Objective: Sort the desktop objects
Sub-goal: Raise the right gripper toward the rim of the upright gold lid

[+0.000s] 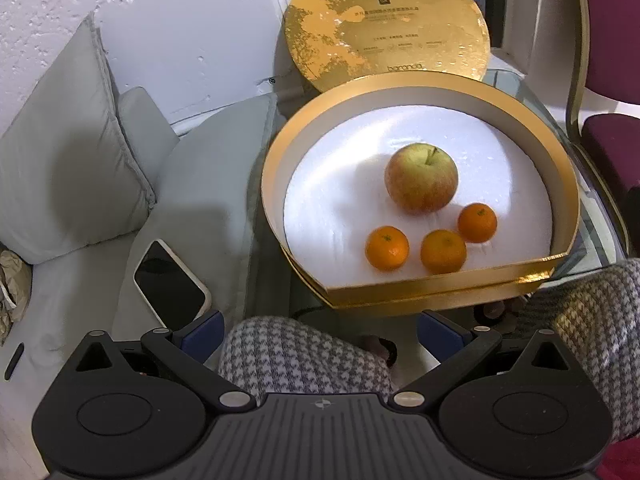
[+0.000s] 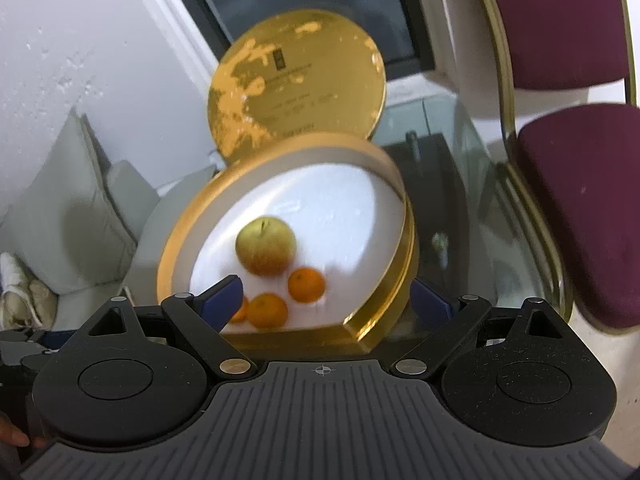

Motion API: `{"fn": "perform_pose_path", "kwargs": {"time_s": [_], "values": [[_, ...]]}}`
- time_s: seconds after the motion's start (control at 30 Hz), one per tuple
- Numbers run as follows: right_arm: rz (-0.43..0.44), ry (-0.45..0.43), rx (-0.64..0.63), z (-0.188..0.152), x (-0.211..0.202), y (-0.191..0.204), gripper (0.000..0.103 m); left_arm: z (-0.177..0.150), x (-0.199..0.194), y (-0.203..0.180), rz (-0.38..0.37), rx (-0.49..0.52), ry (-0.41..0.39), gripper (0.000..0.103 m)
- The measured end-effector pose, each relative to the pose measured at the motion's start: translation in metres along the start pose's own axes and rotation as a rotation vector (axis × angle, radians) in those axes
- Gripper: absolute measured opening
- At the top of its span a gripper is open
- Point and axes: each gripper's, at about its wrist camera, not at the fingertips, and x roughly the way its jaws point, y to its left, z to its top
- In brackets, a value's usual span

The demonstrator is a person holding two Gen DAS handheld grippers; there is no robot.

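Observation:
A round gold box (image 1: pixel 420 84) with a white lining sits on a glass table (image 1: pixel 592 232). Inside lie an apple (image 1: pixel 421 178) and three small oranges (image 1: pixel 387 249) (image 1: pixel 443 251) (image 1: pixel 477 222). Its gold lid (image 1: pixel 386 20) leans upright behind it. My left gripper (image 1: pixel 320 330) is open, held well short of the box above a houndstooth-clad knee (image 1: pixel 304 360). In the blurred right wrist view the gold box (image 2: pixel 280 164), apple (image 2: pixel 266 246) and oranges (image 2: pixel 306 285) (image 2: pixel 267 310) show again. My right gripper (image 2: pixel 326 300) is open at the box's near edge, holding nothing.
A phone (image 1: pixel 170 280) lies face up on a grey sofa (image 1: pixel 200 184) left of the table, beside a grey cushion (image 1: pixel 68 168). A maroon chair (image 2: pixel 580 208) with a gold frame stands on the right. A second houndstooth leg (image 1: pixel 592 320) is at the right.

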Motion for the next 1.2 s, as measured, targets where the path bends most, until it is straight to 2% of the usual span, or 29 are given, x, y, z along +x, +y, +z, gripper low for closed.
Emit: {"fn": "perform_pose_path", "kwargs": {"time_s": [0.27, 0.5, 0.6, 0.9, 1.03, 1.2], "values": [[-0.011, -0.063, -0.048, 0.026, -0.014, 0.001, 0.094, 0.019, -0.009, 0.019, 0.028, -0.026, -0.071, 0.102], [0.004, -0.18, -0.1, 0.067, -0.034, 0.016, 0.095, 0.041, -0.034, 0.047, 0.046, -0.059, -0.223, 0.102], [0.012, -0.215, -0.108, 0.085, -0.038, 0.022, 0.095, 0.052, -0.037, 0.06, 0.051, -0.079, -0.258, 0.102], [0.029, -0.272, -0.121, 0.137, -0.034, 0.033, 0.097, 0.082, -0.029, 0.083, 0.079, -0.072, -0.264, 0.102], [0.02, -0.274, -0.136, 0.157, -0.017, 0.035, 0.097, 0.099, -0.011, 0.086, 0.11, -0.064, -0.231, 0.102], [0.026, -0.26, -0.112, 0.183, 0.011, 0.028, 0.097, 0.125, 0.014, 0.087, 0.104, -0.047, -0.201, 0.102]]}}
